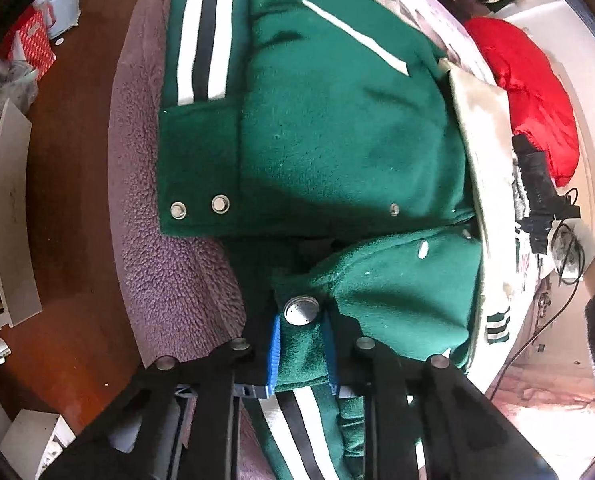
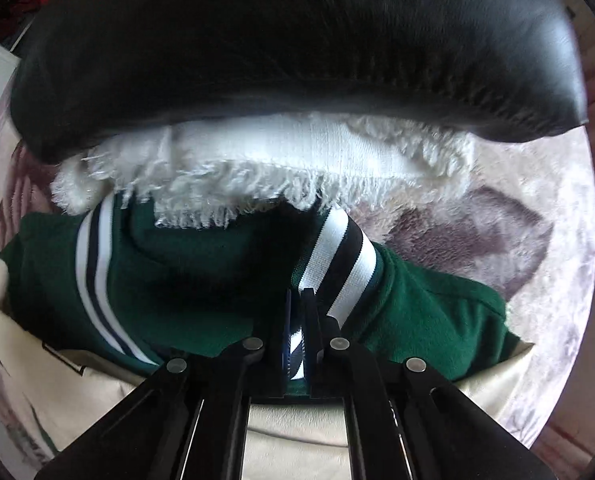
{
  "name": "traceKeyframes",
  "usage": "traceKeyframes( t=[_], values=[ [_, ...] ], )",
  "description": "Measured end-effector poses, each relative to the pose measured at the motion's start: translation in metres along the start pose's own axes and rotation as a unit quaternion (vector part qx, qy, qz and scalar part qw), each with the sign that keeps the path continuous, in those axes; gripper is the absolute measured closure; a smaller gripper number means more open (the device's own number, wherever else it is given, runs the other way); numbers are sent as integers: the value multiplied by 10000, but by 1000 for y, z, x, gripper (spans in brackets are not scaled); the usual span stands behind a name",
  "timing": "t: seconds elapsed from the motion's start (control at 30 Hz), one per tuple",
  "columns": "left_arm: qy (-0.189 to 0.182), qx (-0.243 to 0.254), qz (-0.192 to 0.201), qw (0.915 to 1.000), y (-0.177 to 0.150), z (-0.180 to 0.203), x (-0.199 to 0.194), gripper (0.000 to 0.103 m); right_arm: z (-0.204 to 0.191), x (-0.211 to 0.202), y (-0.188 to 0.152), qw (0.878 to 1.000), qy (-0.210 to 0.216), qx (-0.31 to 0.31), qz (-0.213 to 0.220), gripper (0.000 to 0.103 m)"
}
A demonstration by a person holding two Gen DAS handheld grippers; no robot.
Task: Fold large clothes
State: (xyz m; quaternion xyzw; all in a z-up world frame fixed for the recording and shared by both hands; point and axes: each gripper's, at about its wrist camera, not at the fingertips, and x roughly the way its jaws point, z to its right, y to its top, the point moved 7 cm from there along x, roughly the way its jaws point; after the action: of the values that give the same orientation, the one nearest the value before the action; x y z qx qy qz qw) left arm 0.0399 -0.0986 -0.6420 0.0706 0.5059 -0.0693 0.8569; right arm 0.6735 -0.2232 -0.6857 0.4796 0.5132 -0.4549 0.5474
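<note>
Between the blue pads of the left hand-held gripper (image 1: 302, 350), a snap-buttoned edge of the green fleece varsity jacket (image 1: 337, 120) is being clamped; the right hand-held gripper (image 2: 296, 344) is pinching its white-and-black striped ribbed cuff (image 2: 337, 264). Both should be lifting together, keeping the fold straight. At 9 o'clock a purple fleece blanket (image 1: 169, 272) is lying underneath; at 2 o'clock a red garment (image 1: 529, 92) is crowding the bed.

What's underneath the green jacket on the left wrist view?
The green jacket lies on a purple fleece blanket, which shows along its left edge. A cream sleeve borders its right edge. Whatever lies beneath the jacket's middle is covered.
</note>
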Motion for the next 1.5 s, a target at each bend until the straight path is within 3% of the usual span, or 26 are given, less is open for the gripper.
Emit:
traceKeyframes(
  t=[0.13,0.27,0.33,0.4,0.43,0.5,0.53,0.57,0.6,0.77,0.83,0.93,1.0,1.07,1.17,1.3,1.37,1.4,1.43,1.47,1.5],
  values=[
    [17,48,175,9998,10,-1,-10,90,-12,-26,1,9986,71,-302,422,99],
    [29,-90,98,9999,21,-15,3,90,-32,-22,4,9979,115,-472,424,99],
    [-65,-223,-125,9997,20,-26,15,88,-37,-2,5,9980,17,-611,151,99],
    [-346,-557,-417,9970,18,-30,16,81,-33,24,-1,9957,139,-735,-541,96],
    [-426,-634,-582,9954,16,-30,14,80,-29,24,-3,9947,352,-645,-717,95],
    [-633,-628,-665,9938,13,-24,3,63,-17,6,-8,9902,990,-579,-793,84],
    [-667,-566,-673,9939,11,-20,-4,53,-3,-10,-14,9886,1178,-582,-739,65],
    [-662,-515,-688,9941,9,-15,-8,33,12,-23,-19,9877,1298,-564,-669,46],
    [-759,-440,-689,9938,6,-9,-13,32,29,-37,-26,9860,1474,-512,-592,41],
    [-830,-281,-905,9920,-31,19,-15,32,160,-68,-60,9868,1561,416,-82,40],
    [-863,-315,-1006,9907,-49,26,-12,32,204,-52,-64,9840,1595,789,-35,39],
    [-821,-308,-1133,9897,-81,33,-10,32,235,-11,-73,9788,1722,1064,-319,39],
    [-787,-323,-1237,9887,-105,34,-7,32,242,23,-82,9689,2008,1299,-640,39],
    [-725,-400,-1342,9875,-122,30,-4,32,245,52,-92,9424,2650,1792,-974,39],
    [-774,-724,-1551,9822,-149,22,3,32,249,74,-101,8944,3511,2530,-1130,39],
    [-959,-1191,-1703,9735,-163,13,19,32,247,82,-109,8636,3991,2848,-1173,39],
    [-874,-1181,-1744,9737,-166,9,23,32,235,86,-117,8442,4290,2803,-1572,40],
    [-762,-1077,-1690,9767,-168,9,26,36,228,86,-122,8387,4378,2744,-1719,40],
    [-609,-934,-1635,9802,-169,9,26,48,218,85,-128,8410,4379,2569,-1869,42],
    [-540,-720,-1584,9833,-171,12,26,75,212,85,-131,8503,4275,2396,-1920,59],
    [-466,-566,-1598,9844,-175,15,26,80,208,87,-135,8610,4147,2284,-1856,68]
  ],
)
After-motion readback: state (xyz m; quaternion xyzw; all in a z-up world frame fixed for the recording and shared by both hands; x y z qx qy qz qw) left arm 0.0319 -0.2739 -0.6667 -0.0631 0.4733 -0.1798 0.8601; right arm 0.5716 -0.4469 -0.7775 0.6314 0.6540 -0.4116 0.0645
